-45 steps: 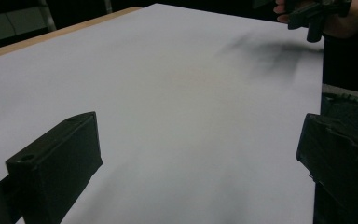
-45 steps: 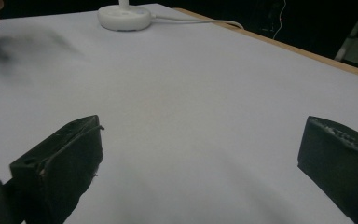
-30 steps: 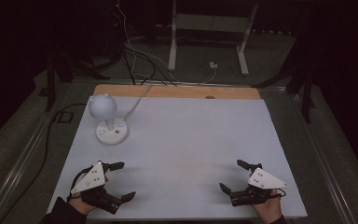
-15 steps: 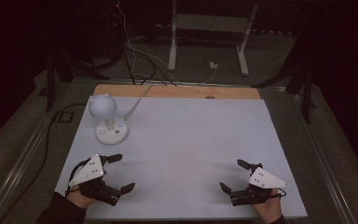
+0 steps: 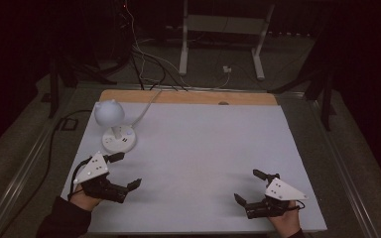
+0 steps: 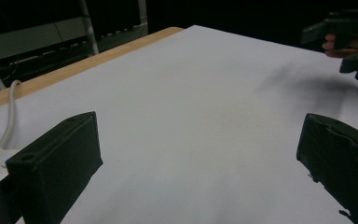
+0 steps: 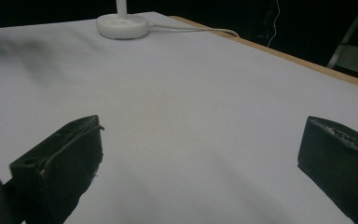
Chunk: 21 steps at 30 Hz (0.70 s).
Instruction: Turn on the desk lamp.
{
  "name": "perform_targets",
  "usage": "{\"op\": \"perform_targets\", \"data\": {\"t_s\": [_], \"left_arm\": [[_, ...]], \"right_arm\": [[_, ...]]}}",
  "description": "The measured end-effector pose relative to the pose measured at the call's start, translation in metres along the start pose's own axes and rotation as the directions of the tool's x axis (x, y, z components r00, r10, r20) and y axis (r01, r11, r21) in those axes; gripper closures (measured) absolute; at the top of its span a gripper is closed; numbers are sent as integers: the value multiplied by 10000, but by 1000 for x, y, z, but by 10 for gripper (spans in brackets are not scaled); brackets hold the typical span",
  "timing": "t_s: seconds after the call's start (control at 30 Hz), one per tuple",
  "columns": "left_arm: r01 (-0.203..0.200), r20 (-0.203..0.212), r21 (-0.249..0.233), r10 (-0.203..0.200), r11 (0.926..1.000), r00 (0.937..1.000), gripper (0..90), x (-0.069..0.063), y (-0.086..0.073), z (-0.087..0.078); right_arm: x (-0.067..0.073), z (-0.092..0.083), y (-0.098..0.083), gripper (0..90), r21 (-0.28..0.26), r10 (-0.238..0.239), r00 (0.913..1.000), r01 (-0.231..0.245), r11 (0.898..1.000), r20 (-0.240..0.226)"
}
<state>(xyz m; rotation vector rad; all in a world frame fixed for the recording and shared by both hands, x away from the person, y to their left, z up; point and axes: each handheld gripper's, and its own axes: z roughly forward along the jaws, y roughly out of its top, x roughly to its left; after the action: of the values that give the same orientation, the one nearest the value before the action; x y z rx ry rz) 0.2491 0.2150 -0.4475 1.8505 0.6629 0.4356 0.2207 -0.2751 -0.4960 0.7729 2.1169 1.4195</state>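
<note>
Left gripper, right gripper: jaws wide apart.

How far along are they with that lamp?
Nothing looks done yet: the lamp stands alone at the table's far left. The left gripper is nearest it, jaws open and empty, perhaps heading for it. The right gripper rests open near the front edge. Reaching and handling the lamp remain.

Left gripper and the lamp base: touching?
Apart. The high view shows a strip of bare white table between the left gripper and the lamp base.
</note>
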Motion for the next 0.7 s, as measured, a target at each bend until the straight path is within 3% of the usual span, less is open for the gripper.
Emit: {"op": "perform_targets", "data": {"t_s": [0.27,0.47,0.7], "left_arm": [[252,-864,65,-246,9997,9960,3,11,1,5],[492,-1402,118,-471,9987,9890,3,19,4,8],[929,-2272,222,-855,9954,9701,3,29,4,14]], "right_arm": [[0,0,0,0,19,3,10000,-3,10000,-9],[0,1,0,0,34,-5,10000,5,10000,-49],[0,1,-1,0,53,53,9999,-53,10000,-112]]}}
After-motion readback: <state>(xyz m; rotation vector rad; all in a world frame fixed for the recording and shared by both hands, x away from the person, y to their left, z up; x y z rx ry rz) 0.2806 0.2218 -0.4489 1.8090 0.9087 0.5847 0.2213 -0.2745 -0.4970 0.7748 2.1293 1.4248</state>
